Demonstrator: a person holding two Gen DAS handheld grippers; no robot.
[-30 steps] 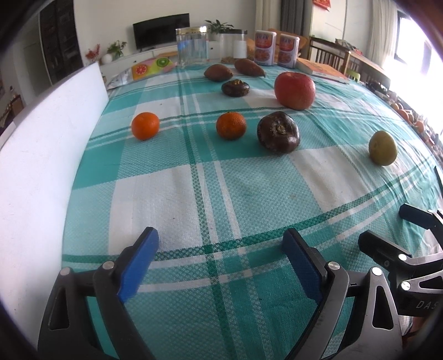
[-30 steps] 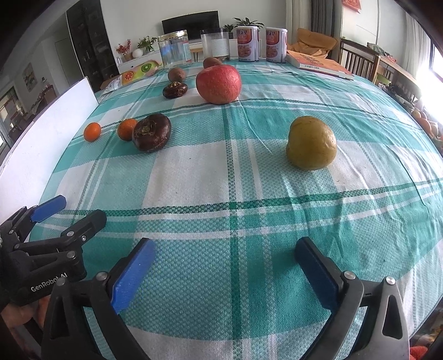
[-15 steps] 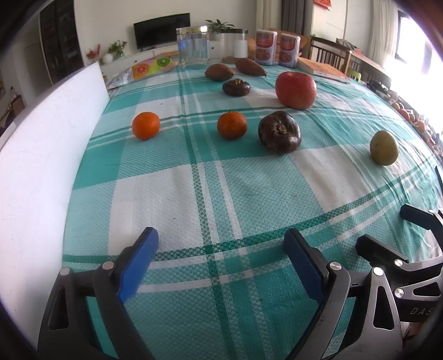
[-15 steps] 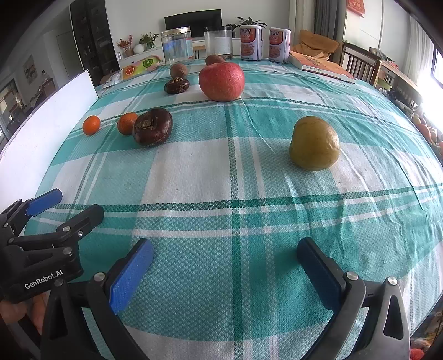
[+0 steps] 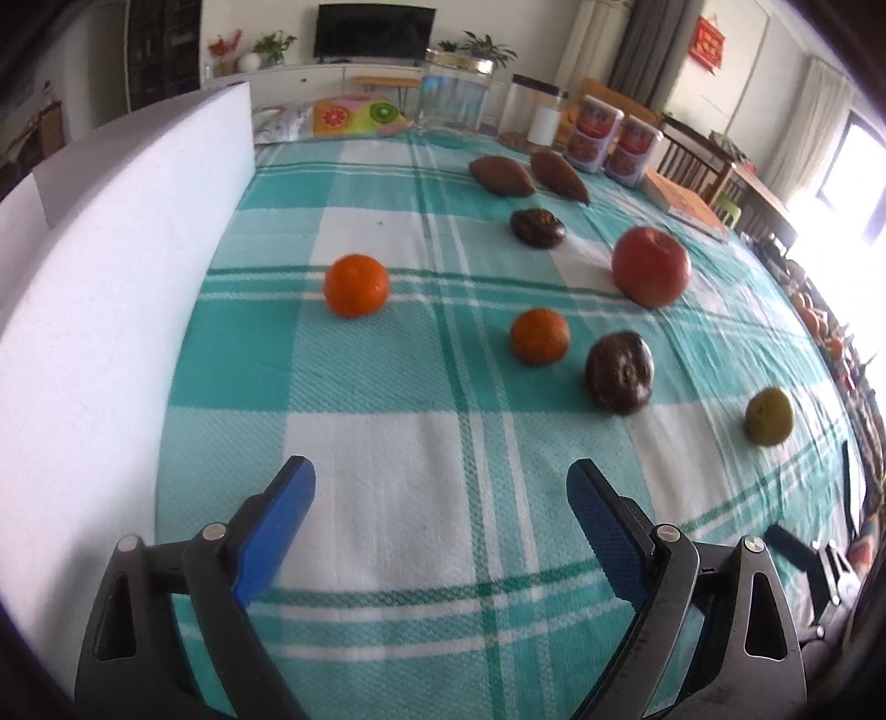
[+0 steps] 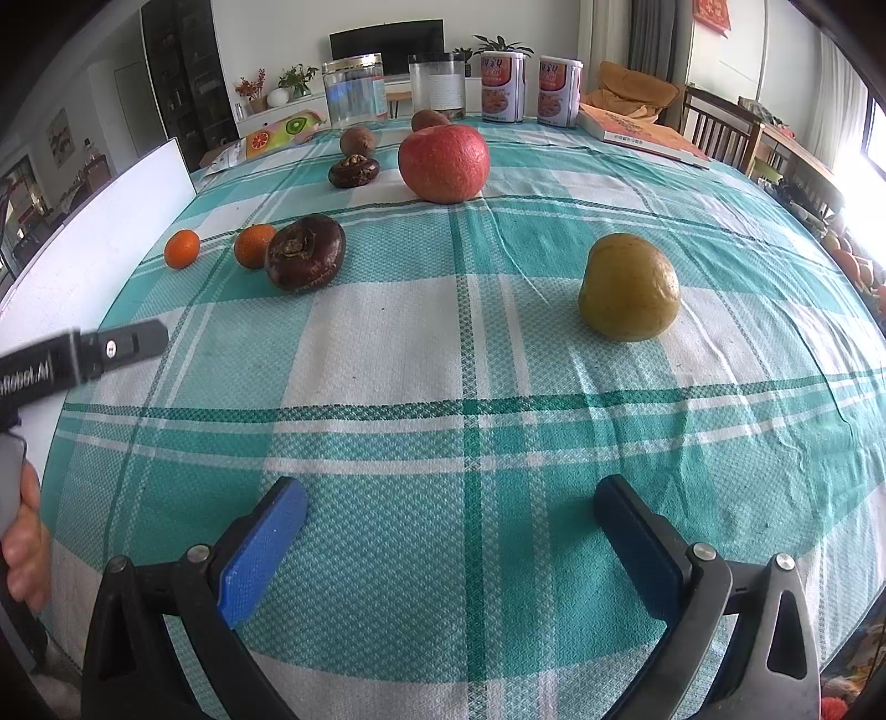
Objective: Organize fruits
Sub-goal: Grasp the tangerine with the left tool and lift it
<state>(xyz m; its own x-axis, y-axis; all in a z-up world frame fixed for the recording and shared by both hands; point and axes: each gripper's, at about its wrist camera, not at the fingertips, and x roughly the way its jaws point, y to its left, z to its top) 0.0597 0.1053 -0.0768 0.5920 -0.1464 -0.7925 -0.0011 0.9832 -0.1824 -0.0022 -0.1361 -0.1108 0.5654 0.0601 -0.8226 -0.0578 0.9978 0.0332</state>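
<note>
Both the left gripper (image 5: 440, 482) and right gripper (image 6: 451, 501) are held wide open and empty; the left one's jaws are closing slightly, with oranges (image 5: 356, 285) seen mid-frame.

A dark television (image 6: 386, 45) hangs on the white back wall above a low white cabinet (image 5: 310, 77). Wooden chairs (image 6: 714, 130) stand right, near a bright curtained window (image 5: 847, 166).

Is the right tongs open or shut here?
Open. In the right wrist view the right tongs have their two blue pads standing wide apart with only bare tablecloth between them; no fruit is held.
</note>
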